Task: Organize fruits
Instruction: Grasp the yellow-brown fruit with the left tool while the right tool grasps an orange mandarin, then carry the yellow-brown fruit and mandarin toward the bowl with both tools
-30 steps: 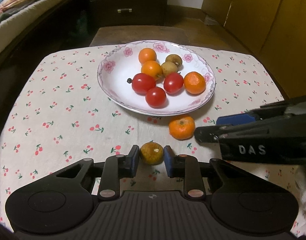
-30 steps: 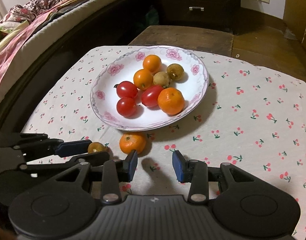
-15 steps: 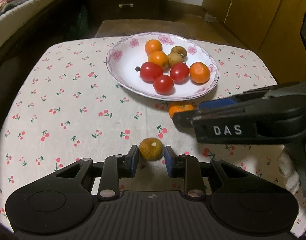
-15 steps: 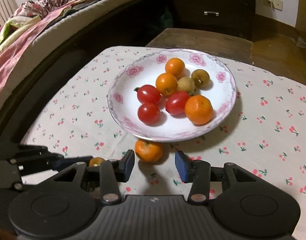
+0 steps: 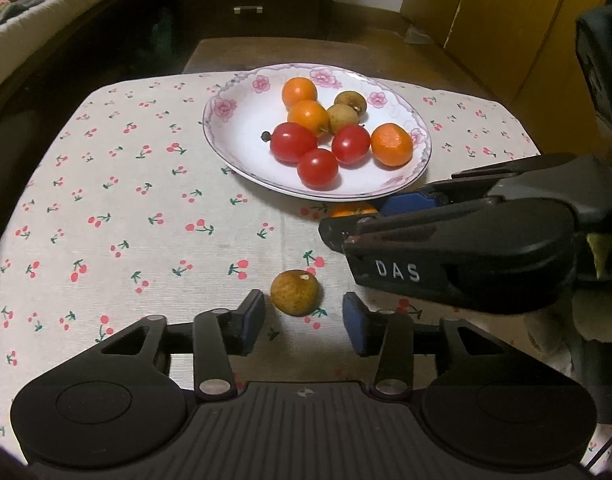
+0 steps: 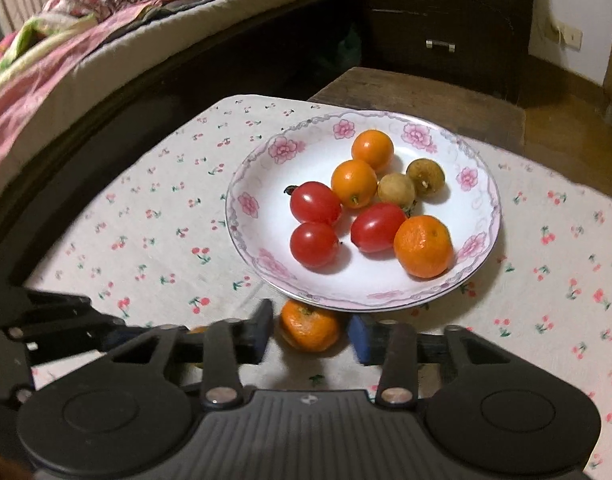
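Cloth (image 5: 153, 216) bare from 7 to 11 o'clock of the plate (image 5: 241, 120): wide free passage there. Cloth also bare at the plate's 3 to 5 o'clock in the right wrist view.

Plate centre crowded: tomatoes (image 5: 293, 142), oranges, brown fruits bunched together; open white floor at its 9 o'clock.

Plate's 6 o'clock is tight: mandarin (image 6: 310, 330) just beside the rim, between the closing jaws of the right gripper (image 6: 310, 338). That gripper's body bars the left gripper's (image 5: 303, 316) 2 o'clock. Left jaws opening; longan (image 5: 295, 292) between them, gaps either side.
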